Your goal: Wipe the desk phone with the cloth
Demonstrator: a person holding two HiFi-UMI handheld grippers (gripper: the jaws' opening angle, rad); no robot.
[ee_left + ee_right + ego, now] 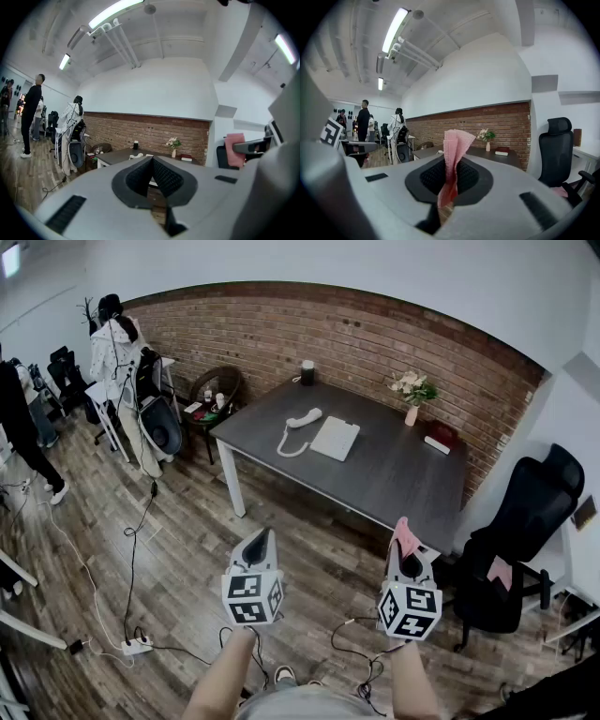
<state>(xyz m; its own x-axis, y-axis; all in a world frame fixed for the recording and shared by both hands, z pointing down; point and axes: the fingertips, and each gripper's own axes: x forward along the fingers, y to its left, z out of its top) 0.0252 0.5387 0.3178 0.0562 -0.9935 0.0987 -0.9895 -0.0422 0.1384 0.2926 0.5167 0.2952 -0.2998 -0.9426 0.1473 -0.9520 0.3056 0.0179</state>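
Note:
A white desk phone (335, 438) lies on the dark table (394, 474) by the brick wall, its handset (304, 417) off to the left on a coiled cord. My right gripper (406, 557) is shut on a pink cloth (406, 537), which sticks up between the jaws (453, 150). My left gripper (263, 547) is shut with nothing in it (151, 161). Both grippers hover over the wooden floor, well short of the table's near edge.
A black office chair (520, 540) stands right of the table. A flower vase (412, 393), a dark cup (307, 371) and a red book (438, 439) sit on the table. Cables and a power strip (137, 645) lie on the floor. People stand at far left (117, 352).

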